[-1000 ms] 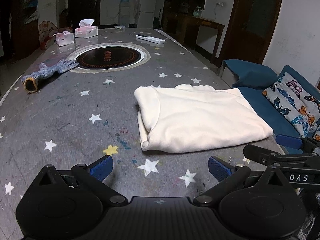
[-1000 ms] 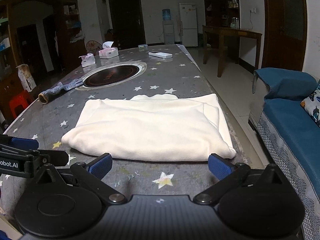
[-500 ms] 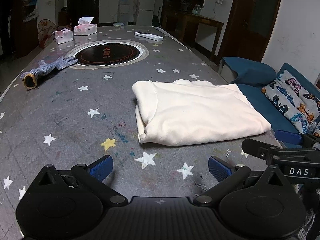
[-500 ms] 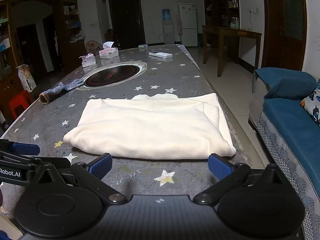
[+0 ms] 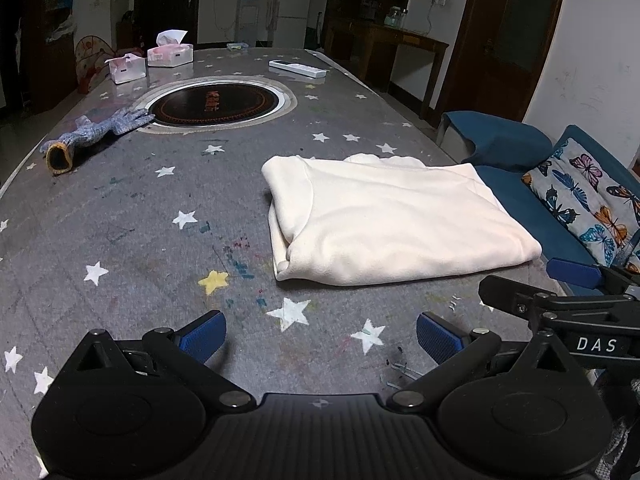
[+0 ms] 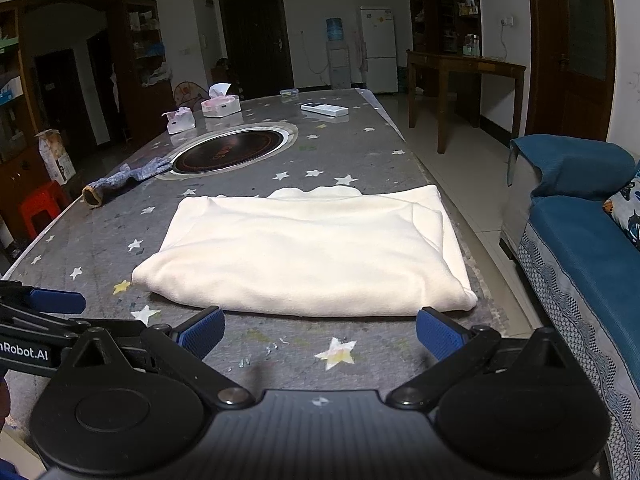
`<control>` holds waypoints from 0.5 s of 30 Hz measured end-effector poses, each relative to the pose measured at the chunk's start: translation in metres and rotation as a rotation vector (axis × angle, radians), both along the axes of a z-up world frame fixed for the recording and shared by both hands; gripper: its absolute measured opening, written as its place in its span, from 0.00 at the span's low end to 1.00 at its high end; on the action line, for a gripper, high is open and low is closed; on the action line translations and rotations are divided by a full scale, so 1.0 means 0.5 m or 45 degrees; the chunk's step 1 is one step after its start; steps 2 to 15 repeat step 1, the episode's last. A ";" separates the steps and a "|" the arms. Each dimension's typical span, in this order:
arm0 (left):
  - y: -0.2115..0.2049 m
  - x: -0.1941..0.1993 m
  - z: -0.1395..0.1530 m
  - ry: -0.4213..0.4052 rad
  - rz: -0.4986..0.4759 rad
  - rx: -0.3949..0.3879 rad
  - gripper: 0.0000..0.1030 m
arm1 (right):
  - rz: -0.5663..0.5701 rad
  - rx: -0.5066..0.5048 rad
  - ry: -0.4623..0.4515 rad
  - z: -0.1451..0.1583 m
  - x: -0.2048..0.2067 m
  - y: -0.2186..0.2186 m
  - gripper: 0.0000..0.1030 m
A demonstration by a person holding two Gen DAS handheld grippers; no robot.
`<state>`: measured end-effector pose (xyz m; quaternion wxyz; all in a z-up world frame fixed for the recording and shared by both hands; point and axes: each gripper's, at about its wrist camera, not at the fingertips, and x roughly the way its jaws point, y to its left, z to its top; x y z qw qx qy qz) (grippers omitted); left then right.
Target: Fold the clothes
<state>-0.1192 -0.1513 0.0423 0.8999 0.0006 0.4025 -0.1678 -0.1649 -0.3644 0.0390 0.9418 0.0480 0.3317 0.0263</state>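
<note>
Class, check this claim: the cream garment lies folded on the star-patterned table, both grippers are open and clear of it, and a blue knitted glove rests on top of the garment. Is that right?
Not quite. The blue knitted glove lies on the table beside the round black cooktop, well away from the cream garment, as the left wrist view shows. The rest stands: the garment is folded, and the left gripper and right gripper are open and clear of it.

One folded cream garment (image 5: 396,220) lies on one star-patterned table (image 5: 132,216), together with two tissue boxes (image 5: 170,54), one grey knitted glove (image 5: 96,132) and one white remote control (image 5: 297,68). One round black hob (image 5: 214,103) is set into the tabletop. Two grippers appear, the left gripper (image 5: 320,334) and the right gripper (image 6: 320,332), each with two blue-tipped fingers.
</note>
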 end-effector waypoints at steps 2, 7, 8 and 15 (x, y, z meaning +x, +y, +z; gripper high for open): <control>0.000 0.000 0.000 0.001 0.000 0.001 1.00 | 0.001 0.000 0.001 0.000 0.000 0.001 1.00; 0.000 0.000 0.000 0.001 0.000 0.001 1.00 | 0.001 0.000 0.001 0.000 0.000 0.001 1.00; 0.000 0.000 0.000 0.001 0.000 0.001 1.00 | 0.001 0.000 0.001 0.000 0.000 0.001 1.00; 0.000 0.000 0.000 0.001 0.000 0.001 1.00 | 0.001 0.000 0.001 0.000 0.000 0.001 1.00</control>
